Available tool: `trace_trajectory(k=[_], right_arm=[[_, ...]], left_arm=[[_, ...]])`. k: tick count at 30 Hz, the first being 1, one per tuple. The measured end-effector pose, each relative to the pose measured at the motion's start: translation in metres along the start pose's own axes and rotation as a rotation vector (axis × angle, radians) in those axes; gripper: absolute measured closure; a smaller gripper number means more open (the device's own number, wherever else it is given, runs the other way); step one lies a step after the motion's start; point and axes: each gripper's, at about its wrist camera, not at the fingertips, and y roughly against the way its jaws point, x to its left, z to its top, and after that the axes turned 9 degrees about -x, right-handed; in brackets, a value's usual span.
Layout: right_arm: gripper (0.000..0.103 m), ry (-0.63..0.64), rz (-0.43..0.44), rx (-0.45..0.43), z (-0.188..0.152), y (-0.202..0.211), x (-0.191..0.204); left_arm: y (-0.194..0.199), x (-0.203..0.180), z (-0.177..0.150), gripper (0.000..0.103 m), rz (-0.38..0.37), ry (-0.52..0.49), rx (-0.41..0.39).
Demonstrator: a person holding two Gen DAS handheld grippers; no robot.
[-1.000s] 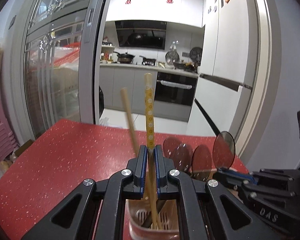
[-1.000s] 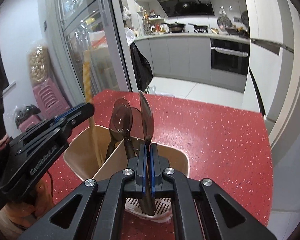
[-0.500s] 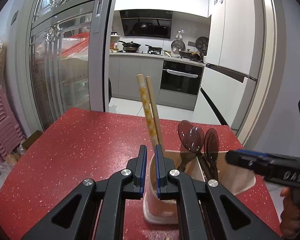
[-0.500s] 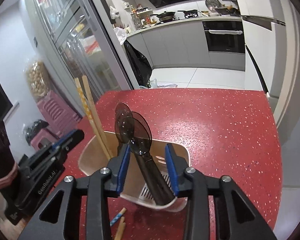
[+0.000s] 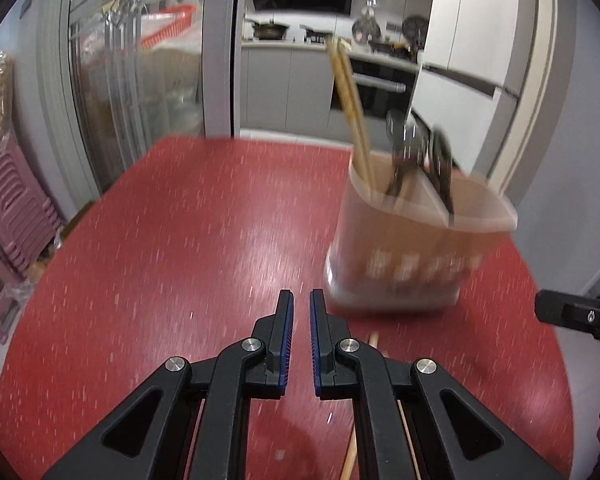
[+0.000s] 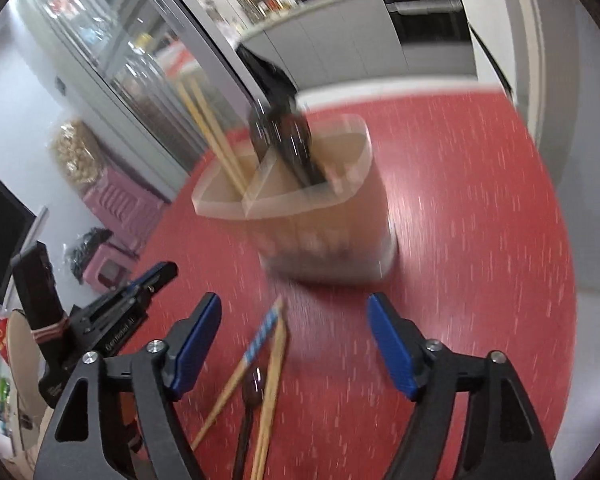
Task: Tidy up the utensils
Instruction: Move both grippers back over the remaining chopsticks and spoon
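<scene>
Left gripper [image 5: 298, 312] has its jaws nearly pressed together, nothing between them. Right gripper [image 6: 294, 344] has just been opening, jaws now spread wide and empty, pointing down at the loose pieces on the red table [image 5: 180, 240].

Utensil holder [image 6: 312, 216] stands upright on the table, far of both grippers: two chopsticks [image 6: 212, 140] in its left compartment, dark spoons [image 6: 284, 140] in the next one.

Still to sort, near side: a blue-striped chopstick [image 6: 256, 340], plain chopsticks [image 6: 272, 392] and a dark spoon [image 6: 254, 384], overlapping in one pile.

Risks, as I judge them:
- pile is crossed, so closing on one stick likely drags or flicks its neighbours off the near edge
- thin sticks flat on the table can slip out of the pads
- both frames are blurred (exact contact hard to read)
- the two grippers are close together; they could collide over the pile

Kitchen and glass door beyond, not in the way.
</scene>
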Motion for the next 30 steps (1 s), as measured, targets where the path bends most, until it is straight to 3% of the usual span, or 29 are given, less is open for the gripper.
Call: trace_trajectory(k=[4,8,9,10,11,13,16,20,27,30], right_arm=[[0.023,-0.021,-0.056,0.099,-0.038,-0.011,-0.007],[0.018,-0.03,-0.086,0.142,-0.059,-0.015,-0.007],[0.015,-0.033,-0.09,0.142,-0.061,-0.015,-0.007],[0.015,-0.032,-0.091,0.139,-0.064,-0.015,-0.006],[0.015,-0.028,-0.092,0.142,-0.067,-0.015,-0.004],[0.014,-0.017,-0.093,0.142,-0.072,-0.016,0.001],[0.014,0.026,-0.124,0.123,-0.082,-0.017,0.011],[0.014,0.072,-0.194,0.183,-0.092,-0.027,0.018],[0.014,0.082,-0.208,0.226,-0.108,-0.036,0.031],[0.023,0.101,-0.23,0.233,-0.114,-0.041,0.041]], left_arm=[[0.008,0.006,-0.028,0.07,-0.002,0.009,0.043],[0.013,0.014,-0.048,0.069,-0.013,0.042,0.075],[0.014,0.016,-0.052,0.064,-0.015,0.047,0.083],[0.015,0.017,-0.055,0.019,-0.012,0.049,0.085],[0.018,0.019,-0.058,0.0,0.008,0.051,0.087],[0.025,0.022,-0.062,0.0,0.036,0.046,0.046],[0.026,0.025,-0.065,0.0,0.048,0.026,0.05],[0.022,0.029,-0.073,0.0,0.052,0.026,0.08],[0.025,0.024,-0.089,0.0,0.035,-0.018,0.133],[0.028,0.023,-0.093,0.0,0.04,-0.041,0.138]])
